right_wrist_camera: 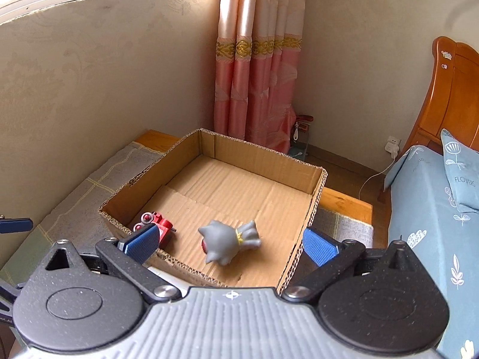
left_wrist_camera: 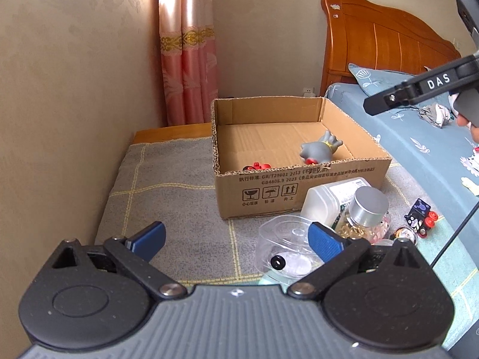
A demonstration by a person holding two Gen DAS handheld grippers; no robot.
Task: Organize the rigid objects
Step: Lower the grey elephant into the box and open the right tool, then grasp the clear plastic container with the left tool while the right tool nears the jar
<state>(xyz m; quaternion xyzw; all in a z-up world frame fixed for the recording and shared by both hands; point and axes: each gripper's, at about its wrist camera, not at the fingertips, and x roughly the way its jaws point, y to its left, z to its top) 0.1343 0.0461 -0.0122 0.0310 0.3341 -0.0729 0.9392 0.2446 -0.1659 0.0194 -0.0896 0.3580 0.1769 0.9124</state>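
The right claw (right_wrist_camera: 230, 245) is wide apart and holds nothing. Below it, the gray cat (right_wrist_camera: 229, 240) lies in the box (right_wrist_camera: 155, 173) beside a red toy (right_wrist_camera: 158, 224). The left claw (left_wrist_camera: 236, 239) is apart too, near a jar (left_wrist_camera: 366, 206).

I see a brown cardboard box (right_wrist_camera: 215, 185) printed with black symbols, a grey cat figure (right_wrist_camera: 229, 240) with a gold collar, and a red toy car (right_wrist_camera: 155, 224) inside. The mat (left_wrist_camera: 167, 185) is grey with yellow grid lines. The curtain (right_wrist_camera: 257, 71) is pink with a gold band. The bedsheet (right_wrist_camera: 425, 224) is blue with white leaves.
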